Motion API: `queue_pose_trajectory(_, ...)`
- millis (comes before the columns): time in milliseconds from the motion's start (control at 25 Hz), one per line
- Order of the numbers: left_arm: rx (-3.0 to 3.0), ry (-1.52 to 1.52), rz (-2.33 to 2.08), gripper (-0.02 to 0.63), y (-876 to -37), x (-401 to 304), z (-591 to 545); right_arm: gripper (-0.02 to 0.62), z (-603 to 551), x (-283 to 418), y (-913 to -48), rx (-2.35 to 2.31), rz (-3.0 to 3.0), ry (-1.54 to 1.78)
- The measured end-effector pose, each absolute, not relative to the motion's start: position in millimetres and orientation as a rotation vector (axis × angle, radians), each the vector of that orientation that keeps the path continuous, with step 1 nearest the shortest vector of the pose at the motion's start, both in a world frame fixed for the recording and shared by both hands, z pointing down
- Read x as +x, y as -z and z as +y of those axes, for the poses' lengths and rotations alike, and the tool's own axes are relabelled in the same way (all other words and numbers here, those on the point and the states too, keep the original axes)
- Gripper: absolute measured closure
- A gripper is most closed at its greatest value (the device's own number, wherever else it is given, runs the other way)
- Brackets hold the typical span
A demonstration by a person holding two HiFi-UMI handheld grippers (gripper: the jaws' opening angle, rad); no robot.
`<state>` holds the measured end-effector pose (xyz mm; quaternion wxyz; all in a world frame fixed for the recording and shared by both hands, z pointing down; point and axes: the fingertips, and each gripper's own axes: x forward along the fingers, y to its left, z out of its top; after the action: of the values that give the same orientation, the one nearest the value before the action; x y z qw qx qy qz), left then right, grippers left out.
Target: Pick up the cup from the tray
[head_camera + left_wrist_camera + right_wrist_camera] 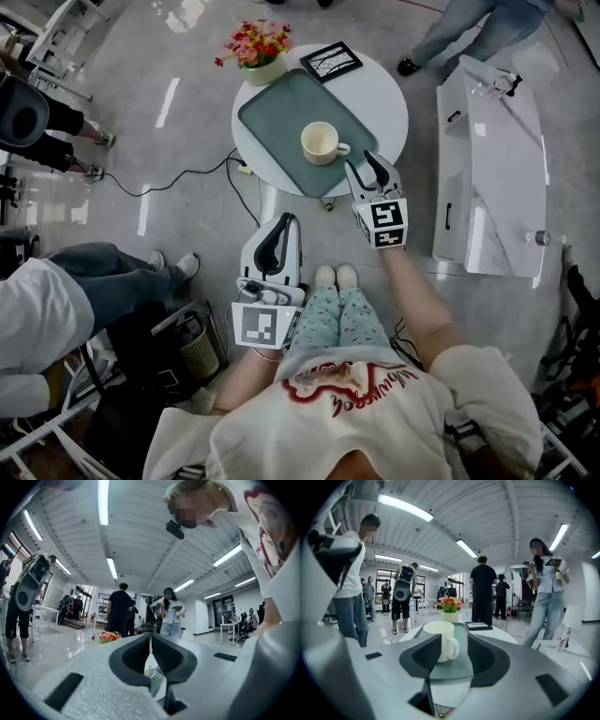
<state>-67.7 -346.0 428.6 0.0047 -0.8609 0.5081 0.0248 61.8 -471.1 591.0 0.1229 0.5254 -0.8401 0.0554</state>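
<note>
The right gripper [453, 654] has its 2 jaws spread wide with nothing pressed between them. The cup [438, 640] stands upright just ahead of the tips, its body in front of the left jaw and its handle pointing into the middle of the gap, touching neither pad. It sits on the tray [272, 127], which lies on the table [384, 103]. The cup looks like glazed ceramic: stiff, smooth enough to slip, likely to chip if dropped, and it seems empty, so probably light. The handle is the nearest part, but it is thin and curved. A steadier hold would likely be the wall beside the handle, 1 jaw inside the rim and 1 outside, or the whole body if the gap spans it. The tray's raised near rim lies between the tips and the cup, so the jaws should come in above it. To either side of the jaws the tray is bare, which leaves room to shift left and centre the cup. Far ahead, past the tray, stand flowers [255, 47] and a frame [330, 61], well clear. The left gripper [279, 230] has its jaws closed on nothing and is held low, well back from the table.
</note>
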Motion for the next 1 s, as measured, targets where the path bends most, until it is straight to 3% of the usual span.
queue_pose_trajectory(640, -2.692, -0.010, 1.695, 0.580, -453.7, -90.8, -351.2, 0.453, -541.9, 54.6, -635.7, 1.480, -2.352, -0.139)
queue_pose_trajectory(720, -2.680, 0.017, 1.715, 0.580, -459.3, -96.1, -351.7, 0.478, -546.5, 50.3, -635.8, 1.452, -2.369, -0.125)
queue_pose_trajectory(760, -2.677, 0.017, 1.720, 0.580, -460.4, -97.3, -352.9, 0.530, -548.1, 48.1, -635.9, 1.445, -2.371, -0.116)
queue_pose_trajectory(1000, -2.665, 0.010, 1.721, 0.580, -458.4, -97.0, -361.1, 0.549, -556.4, 61.5, -635.8, 1.608, -2.341, -0.263)
